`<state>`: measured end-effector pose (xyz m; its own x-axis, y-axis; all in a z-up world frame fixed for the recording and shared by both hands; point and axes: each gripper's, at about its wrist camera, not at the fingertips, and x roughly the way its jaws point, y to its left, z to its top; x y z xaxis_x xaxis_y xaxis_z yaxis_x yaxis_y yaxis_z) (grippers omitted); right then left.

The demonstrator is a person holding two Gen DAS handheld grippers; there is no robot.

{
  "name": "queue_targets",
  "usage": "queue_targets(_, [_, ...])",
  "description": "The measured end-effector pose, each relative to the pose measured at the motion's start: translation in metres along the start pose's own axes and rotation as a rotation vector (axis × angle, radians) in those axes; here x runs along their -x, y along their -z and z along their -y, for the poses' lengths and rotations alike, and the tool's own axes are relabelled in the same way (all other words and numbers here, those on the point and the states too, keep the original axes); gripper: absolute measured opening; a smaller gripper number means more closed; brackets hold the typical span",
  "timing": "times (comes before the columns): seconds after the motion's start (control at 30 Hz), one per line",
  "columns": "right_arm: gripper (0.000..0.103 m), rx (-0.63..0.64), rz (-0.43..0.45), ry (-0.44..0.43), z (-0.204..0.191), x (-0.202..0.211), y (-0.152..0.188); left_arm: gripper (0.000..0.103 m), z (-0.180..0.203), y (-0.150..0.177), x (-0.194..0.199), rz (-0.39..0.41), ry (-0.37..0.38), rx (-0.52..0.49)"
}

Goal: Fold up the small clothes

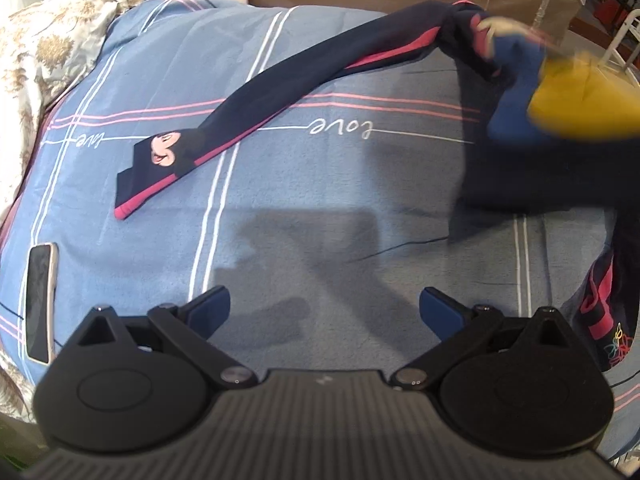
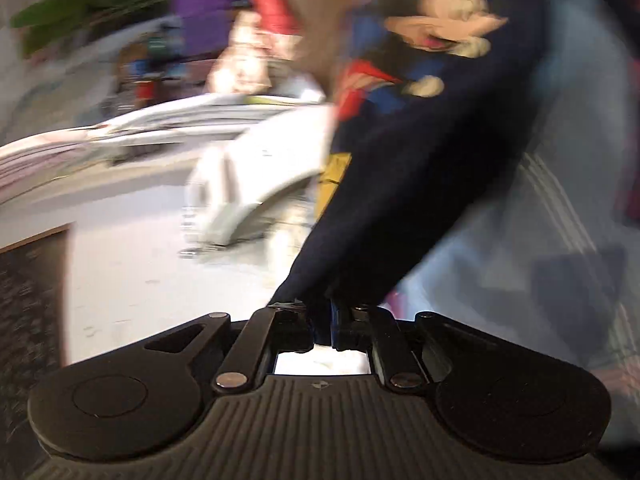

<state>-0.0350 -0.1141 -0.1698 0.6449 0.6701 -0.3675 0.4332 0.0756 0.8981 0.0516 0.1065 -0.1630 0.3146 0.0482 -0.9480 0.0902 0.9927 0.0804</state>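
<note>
Black left tool [image 1: 324,308] nearest the lens, blue pads spread wide, nothing between them; it hangs over bare blue striped bedsheet [image 1: 320,208] with its own shadow beneath. Phone [image 1: 40,304] lies just beside it on the sheet's left edge.

Farther out, the navy garment [image 1: 288,92] with pink trim runs as a long strip across the bed: one sleeve end with a cartoon print rests flat on the sheet, the rest rises toward the upper right, off the bed. Beyond that, a blurred blue-and-yellow shape, likely the right tool's housing; cannot be sure. Floral quilt [image 1: 48,48] at far left.

Right wrist view: right tool [image 2: 326,320] pinched tight on a bunch of the navy garment [image 2: 420,152], cloth fanning away from the pads, cartoon print visible higher up. Background heavily smeared, so fast motion judged.

Risks, as judgement:
- Single-point grip on a swinging garment; cloth could slip from the pads or twist into a rope, making a flat lay harder.
- Trailing sleeve could drag and rumple the sheet.
- Left tool is idle; a late catch of the free edge could leave the garment crumpled.

View differences: only the left view shows the sleeve end resting on the bed and the phone; only the right view shows the pinch itself.
</note>
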Motion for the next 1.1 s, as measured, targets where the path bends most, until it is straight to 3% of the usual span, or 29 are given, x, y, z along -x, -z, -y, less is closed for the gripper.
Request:
queue_targets(0.1, [0.016, 0.052, 0.055, 0.382, 0.051, 0.038, 0.015, 0.103, 0.013, 0.002, -0.010, 0.001, 0.021, -0.042])
queue_targets(0.13, [0.029, 0.038, 0.046, 0.523, 0.067, 0.044, 0.015, 0.103, 0.019, 0.003, -0.016, 0.005, 0.023, -0.067])
queue_targets(0.17, [0.043, 0.031, 0.053, 0.610, 0.082, 0.048, 0.021, 0.103, 0.026, 0.003, -0.022, 0.008, 0.022, -0.092])
queue_targets(0.23, [0.053, 0.069, 0.103, 0.652, 0.092, 0.058, 0.023, 0.102, 0.036, 0.002, -0.033, 0.030, 0.031, -0.141])
queue_targets(0.3, [0.061, 0.106, 0.152, 0.560, 0.088, 0.063, 0.025, 0.098, 0.044, -0.004, -0.045, 0.074, 0.052, -0.200])
queue_targets(0.37, [0.088, 0.211, 0.143, 0.461, 0.071, 0.053, 0.025, 0.092, 0.045, -0.015, -0.060, 0.048, 0.055, -0.213])
queue_targets(0.43, [0.103, 0.317, 0.103, 0.434, 0.058, 0.037, 0.029, 0.089, 0.041, -0.027, -0.071, 0.011, 0.074, -0.185])
queue_targets(0.53, [0.103, 0.325, 0.055, 0.528, 0.067, 0.012, 0.028, 0.090, 0.034, -0.036, -0.070, 0.005, 0.110, -0.118])
queue_targets(0.7, [0.093, 0.381, 0.048, 0.653, 0.087, -0.019, 0.029, 0.098, 0.032, -0.032, -0.062, 0.006, 0.088, -0.113])
queue_targets(0.8, [0.089, 0.389, 0.097, 0.581, 0.092, -0.029, 0.022, 0.098, 0.035, -0.027, -0.064, -0.008, 0.079, -0.143])
queue_targets(0.83, [0.060, 0.387, 0.109, 0.589, 0.090, -0.035, 0.018, 0.098, 0.036, -0.026, -0.066, -0.014, 0.075, -0.149])
queue_targets(0.87, [0.005, 0.376, 0.104, 0.588, 0.093, -0.037, 0.013, 0.098, 0.037, -0.024, -0.067, -0.019, 0.073, -0.151])
queue_targets(0.97, [0.004, 0.301, 0.093, 0.560, 0.096, -0.027, 0.008, 0.098, 0.037, -0.025, -0.069, -0.024, 0.092, -0.137])
queue_targets(1.1, [0.004, 0.197, 0.272, 0.598, 0.092, 0.054, 0.006, 0.098, 0.033, -0.031, -0.071, -0.012, 0.113, -0.103])
